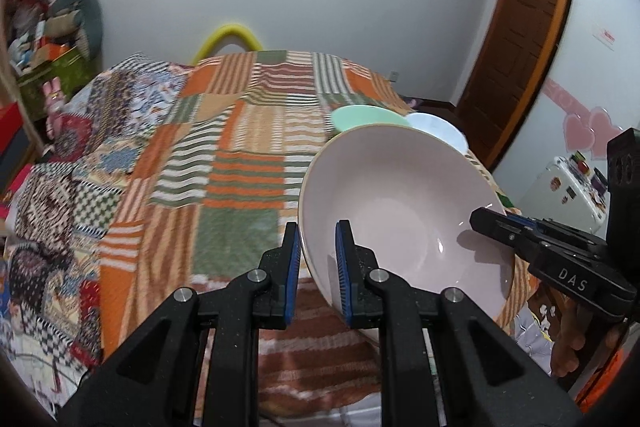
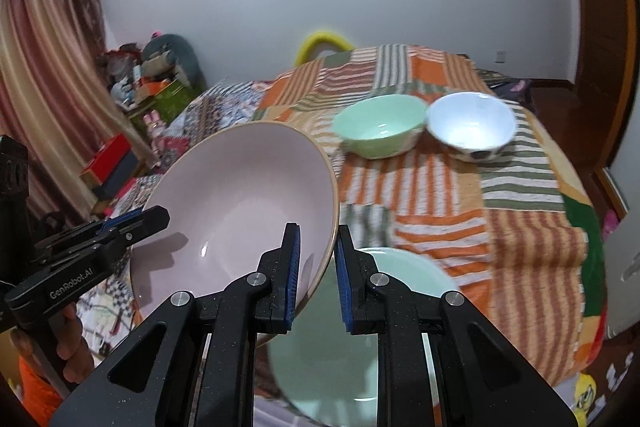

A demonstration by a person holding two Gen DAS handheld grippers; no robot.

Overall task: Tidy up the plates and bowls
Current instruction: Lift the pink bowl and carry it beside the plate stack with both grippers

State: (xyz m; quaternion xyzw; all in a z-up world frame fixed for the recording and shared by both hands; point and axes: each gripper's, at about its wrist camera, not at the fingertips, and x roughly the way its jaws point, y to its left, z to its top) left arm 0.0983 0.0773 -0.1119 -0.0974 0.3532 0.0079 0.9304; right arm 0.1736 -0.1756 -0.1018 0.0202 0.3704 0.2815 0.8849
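**Holding the pink bowl by two edges**

Gripping opposite rims, the left gripper [image 1: 317,269] and right gripper [image 2: 318,273] pinch the pink bowl [image 1: 400,211] above the bed [image 1: 224,131]. It looks hard, smooth, perhaps breakable; rim holds suit it.

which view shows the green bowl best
The right wrist view: the green bowl sits whole on the patchwork blanket, touching the white bowl. In the left wrist view only a sliver of its rim peeks over the pink bowl.
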